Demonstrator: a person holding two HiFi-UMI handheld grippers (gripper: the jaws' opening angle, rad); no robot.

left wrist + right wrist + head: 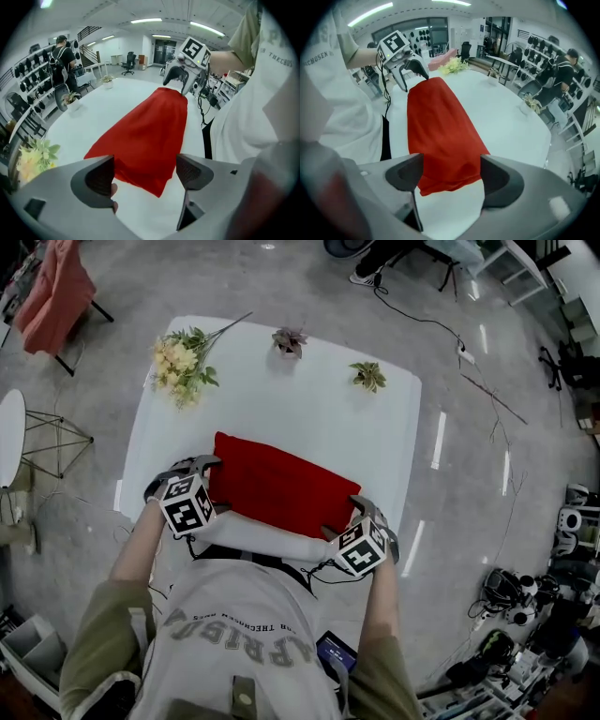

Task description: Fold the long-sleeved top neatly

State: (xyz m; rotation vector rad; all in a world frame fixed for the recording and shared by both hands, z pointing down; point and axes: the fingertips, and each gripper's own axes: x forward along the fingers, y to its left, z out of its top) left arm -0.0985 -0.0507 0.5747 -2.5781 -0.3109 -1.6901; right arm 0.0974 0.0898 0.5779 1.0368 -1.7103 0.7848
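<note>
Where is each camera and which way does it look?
Head view: on the person's head, looking down at the table and red top; forearms, shirt, left gripper, right gripper show.
Left gripper view: on that gripper, looking along the red top toward the right gripper; own open jaws, shirt.
Right gripper view: on that gripper, facing toward the left gripper; own open jaws.
Gripper views share the red top.

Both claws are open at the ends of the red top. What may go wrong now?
1. The top lies close to the edge of the table by the person; a pull that way may drag it off.
2. At the right claw the end looks bunched; closing there may catch only some layers and spoil the fold.
3. The left claw faces just a corner, so a grip there may skew the cloth.
</note>
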